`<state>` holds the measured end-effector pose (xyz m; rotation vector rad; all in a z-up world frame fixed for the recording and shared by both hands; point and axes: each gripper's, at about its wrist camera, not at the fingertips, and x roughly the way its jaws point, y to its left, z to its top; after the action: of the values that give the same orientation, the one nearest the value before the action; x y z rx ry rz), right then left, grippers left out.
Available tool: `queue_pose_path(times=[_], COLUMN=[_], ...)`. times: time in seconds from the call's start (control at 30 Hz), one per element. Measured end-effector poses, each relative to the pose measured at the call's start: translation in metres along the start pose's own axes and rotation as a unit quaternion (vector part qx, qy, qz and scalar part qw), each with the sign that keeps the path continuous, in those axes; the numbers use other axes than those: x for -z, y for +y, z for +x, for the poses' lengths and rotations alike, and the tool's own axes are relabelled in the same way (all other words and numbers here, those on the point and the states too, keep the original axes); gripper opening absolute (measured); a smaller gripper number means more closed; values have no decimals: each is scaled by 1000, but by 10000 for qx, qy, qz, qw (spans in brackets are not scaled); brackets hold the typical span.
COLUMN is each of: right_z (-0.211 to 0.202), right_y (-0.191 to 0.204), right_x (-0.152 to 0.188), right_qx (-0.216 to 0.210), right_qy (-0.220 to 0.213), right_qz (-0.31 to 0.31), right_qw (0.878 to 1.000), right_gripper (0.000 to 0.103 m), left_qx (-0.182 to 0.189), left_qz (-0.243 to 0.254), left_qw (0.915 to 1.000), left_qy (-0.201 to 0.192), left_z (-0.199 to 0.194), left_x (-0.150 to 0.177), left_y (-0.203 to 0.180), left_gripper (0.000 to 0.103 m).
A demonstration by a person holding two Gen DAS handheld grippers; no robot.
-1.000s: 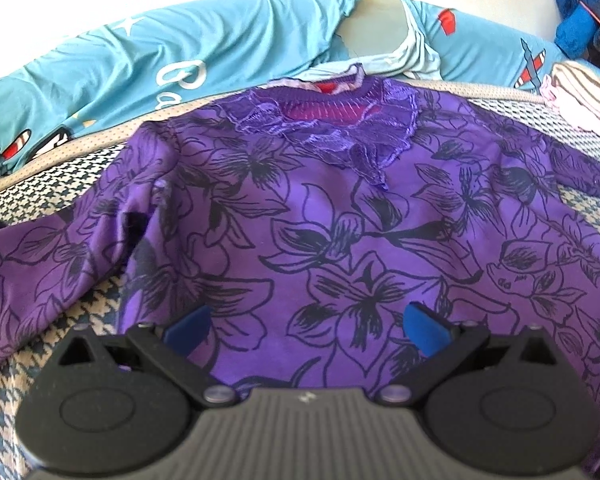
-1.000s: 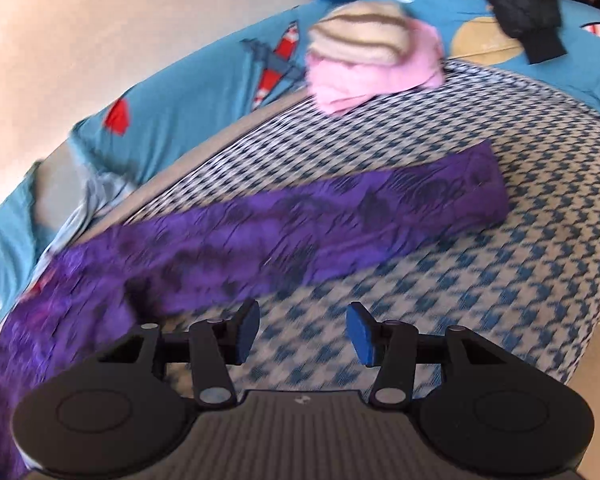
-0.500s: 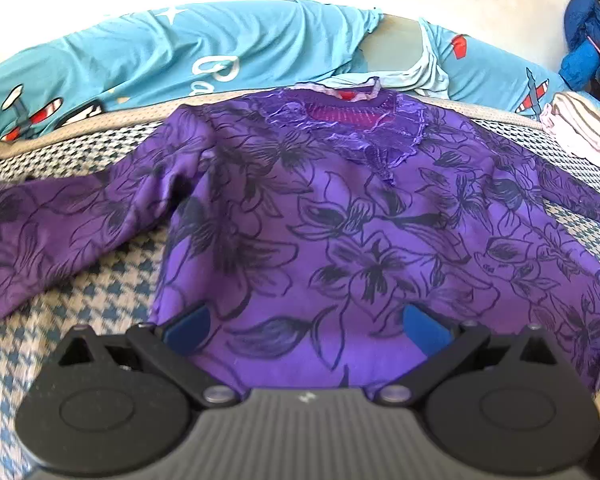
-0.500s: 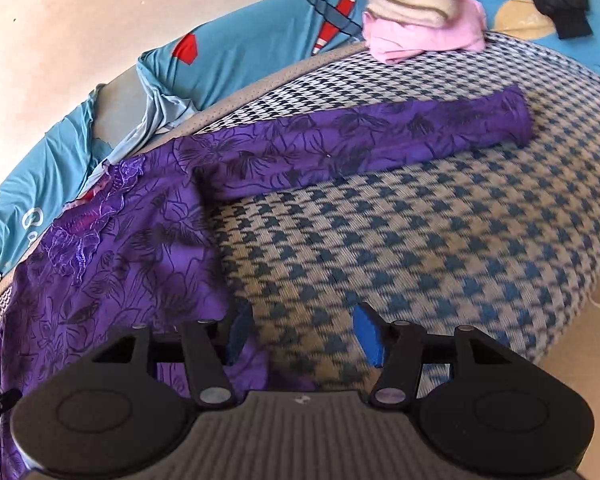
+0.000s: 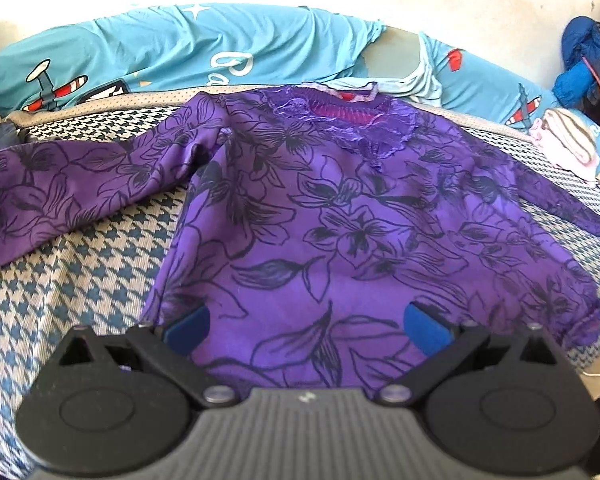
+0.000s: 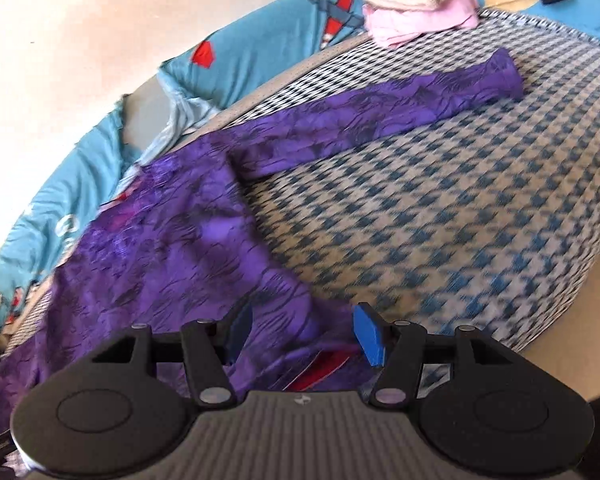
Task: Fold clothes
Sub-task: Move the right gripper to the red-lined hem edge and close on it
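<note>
The purple floral top (image 5: 340,220) lies flat on the houndstooth bedcover (image 5: 80,272), neckline at 12 o'clock and its 2 sleeves spread toward 9 and 3. The left gripper (image 5: 306,322) hangs over the hem, jaws wide apart. The right gripper (image 6: 302,332) is parted above the hem corner, clamping nothing.

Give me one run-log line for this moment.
stage: pre-fold | purple floral long-sleeved top: spread flat on houndstooth mattress | left hand-held gripper: open | right hand-held gripper: open over hem
</note>
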<state>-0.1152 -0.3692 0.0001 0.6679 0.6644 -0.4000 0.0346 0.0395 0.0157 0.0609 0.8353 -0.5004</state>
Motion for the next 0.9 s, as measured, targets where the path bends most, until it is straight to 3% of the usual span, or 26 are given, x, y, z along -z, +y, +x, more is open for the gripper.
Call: queue_pose_path(times=[0.2,0.43,0.7,0.8,0.87,0.9], right_z=[-4,2,13,18,21,23], right_y=[20,39,46,51,56,57], right_x=[22,43,49,53,55,56], right_qx=[-644,-944,-1237,-1187,-1127,-1094], right_qy=[304,685,979,1037,1022,989], right_qz=[-381,-646,-531,-628,-738,-784], right_qw=[9967,9911,9861,9855,9856,9859], right_gripper=[56,55,55,43,25,21], left_qx=[281,702,1210,1390,1500,1545], left_qz=[454,934,1236,1387,1508,1543], left_qw=[9984,9931,9849,9805,9770,9757], left_qy=[-162,-83,1,100,150,160], left_z=[-23,-33,-47,-49,-50,-50], left_x=[14,29,44,51,55,56], left_y=[-21,-49,-69,-77,-84,-86], left_gripper=[103,103,103,103,103,103])
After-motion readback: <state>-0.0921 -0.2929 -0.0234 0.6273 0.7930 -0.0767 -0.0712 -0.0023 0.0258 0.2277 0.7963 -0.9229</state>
